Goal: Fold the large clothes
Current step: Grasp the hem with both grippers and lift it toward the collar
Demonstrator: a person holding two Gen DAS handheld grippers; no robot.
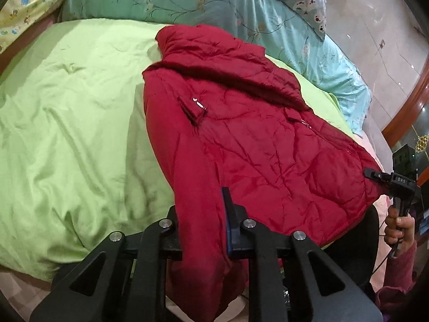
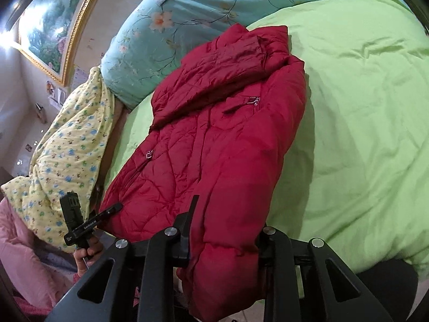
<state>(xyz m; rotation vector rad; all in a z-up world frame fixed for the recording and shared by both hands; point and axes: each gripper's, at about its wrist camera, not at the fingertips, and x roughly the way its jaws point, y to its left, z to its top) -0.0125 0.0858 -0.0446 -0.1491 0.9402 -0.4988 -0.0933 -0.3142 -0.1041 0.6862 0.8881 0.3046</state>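
Observation:
A red quilted puffer jacket (image 1: 241, 134) lies on a light green quilt (image 1: 67, 120), collar toward the pillows, one sleeve folded across its chest. My left gripper (image 1: 203, 214) is shut on the jacket's near hem corner, which hangs down between its fingers. My right gripper (image 2: 228, 228) is shut on the other hem corner of the jacket (image 2: 219, 139). Each gripper shows in the other's view: the right one (image 1: 375, 177) at the jacket's right edge, the left one (image 2: 107, 212) at its left edge.
A teal floral duvet (image 1: 214, 2) is heaped behind the jacket. A yellow patterned blanket (image 2: 69, 150) and pink bedding (image 2: 21, 249) lie at the bed's left side. A gold-framed picture (image 2: 59, 24) hangs on the wall. Tiled floor (image 1: 388, 40) lies beyond the bed.

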